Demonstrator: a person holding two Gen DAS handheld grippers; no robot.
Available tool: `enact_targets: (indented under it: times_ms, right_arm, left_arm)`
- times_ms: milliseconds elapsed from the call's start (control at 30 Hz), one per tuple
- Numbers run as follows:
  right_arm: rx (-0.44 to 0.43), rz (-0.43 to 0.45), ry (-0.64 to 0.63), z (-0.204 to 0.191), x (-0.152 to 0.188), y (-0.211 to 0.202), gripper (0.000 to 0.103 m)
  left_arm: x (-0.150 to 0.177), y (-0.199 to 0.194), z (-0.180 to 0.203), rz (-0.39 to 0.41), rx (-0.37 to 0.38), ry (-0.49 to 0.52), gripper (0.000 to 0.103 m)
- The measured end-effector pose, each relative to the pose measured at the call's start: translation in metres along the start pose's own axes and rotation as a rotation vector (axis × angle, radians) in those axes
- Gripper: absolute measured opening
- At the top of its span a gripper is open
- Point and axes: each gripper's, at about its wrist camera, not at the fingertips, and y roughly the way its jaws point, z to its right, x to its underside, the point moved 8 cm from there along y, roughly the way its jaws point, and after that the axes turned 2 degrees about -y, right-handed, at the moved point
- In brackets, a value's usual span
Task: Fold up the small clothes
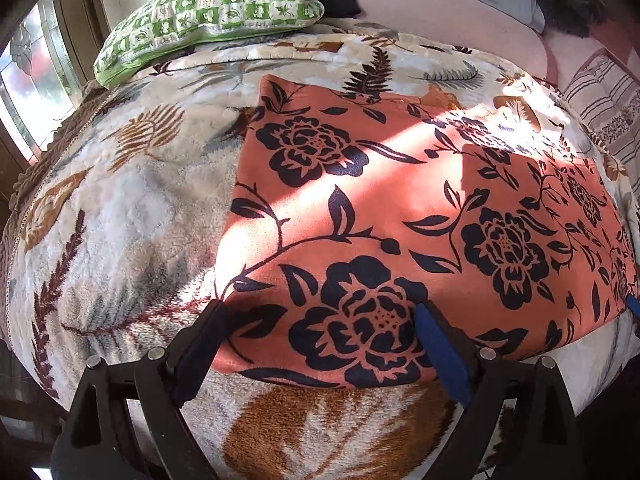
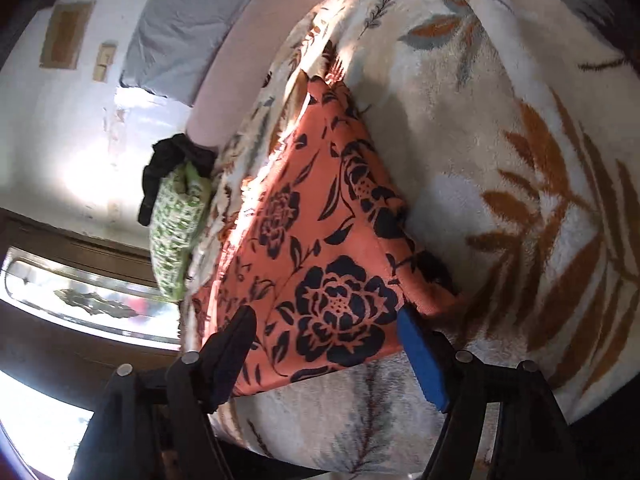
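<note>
The orange cloth with black flowers (image 1: 400, 208) lies flat on the fleece leaf-print blanket (image 1: 132, 200), its near edge toward six o'clock and its far corner at about eleven o'clock in the left wrist view. The left gripper (image 1: 320, 320) hangs over the near edge with its jaws spread wide, the cloth between them but not pinched. In the right wrist view the right gripper (image 2: 326, 328) stands over a corner of the same cloth, jaws also wide apart and pressing on nothing. Bare blanket surrounds the cloth on all sides. A green checked pillow (image 1: 208, 12) sits at eleven o'clock, with a stained-glass window (image 1: 28, 80) at nine.
</note>
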Motion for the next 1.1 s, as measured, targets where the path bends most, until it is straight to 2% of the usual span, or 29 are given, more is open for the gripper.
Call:
enact_targets:
  times_ms: [100, 133, 167, 233, 300, 367, 533, 633, 800, 967, 1100]
  right_arm:
    - [-0.017, 0.055, -0.085, -0.014, -0.006, -0.013, 0.076]
    - [-0.022, 0.052, -0.084, -0.012, -0.006, -0.012, 0.077]
    - [-0.021, 0.034, -0.060, -0.007, -0.005, -0.008, 0.077]
    - [-0.027, 0.009, -0.003, 0.006, -0.005, -0.002, 0.077]
    - [-0.034, 0.023, -0.017, 0.003, -0.007, -0.006, 0.077]
    - [-0.022, 0.034, -0.033, 0.002, -0.007, -0.009, 0.077]
    - [-0.012, 0.057, -0.037, 0.001, -0.005, -0.016, 0.077]
    - [0.010, 0.087, -0.060, -0.005, -0.006, -0.024, 0.077]
    - [0.016, 0.084, -0.001, 0.004, 0.001, -0.030, 0.077]
    - [-0.099, 0.001, 0.172, 0.009, 0.026, -0.016, 0.077]
    - [-0.071, 0.011, 0.270, 0.016, 0.021, 0.002, 0.078]
  left_arm:
    - [-0.009, -0.022, -0.003, 0.079, 0.013, -0.018, 0.094]
    - [-0.010, -0.020, -0.006, 0.079, -0.010, -0.015, 0.094]
    - [-0.007, -0.013, -0.010, 0.049, -0.037, -0.019, 0.094]
    - [0.003, 0.013, -0.023, -0.062, -0.043, -0.062, 0.094]
    - [0.005, 0.012, -0.036, -0.068, -0.016, -0.173, 0.094]
    - [0.000, -0.002, -0.040, -0.027, -0.025, -0.204, 0.094]
    - [-0.026, -0.042, -0.012, 0.134, 0.022, -0.096, 0.094]
    - [-0.038, -0.052, 0.004, 0.188, 0.070, -0.049, 0.094]
    - [-0.034, -0.050, 0.021, 0.188, 0.122, -0.049, 0.094]
    - [-0.041, -0.047, 0.051, 0.192, 0.150, -0.045, 0.094]
    - [-0.050, -0.038, 0.092, 0.166, 0.145, 0.005, 0.094]
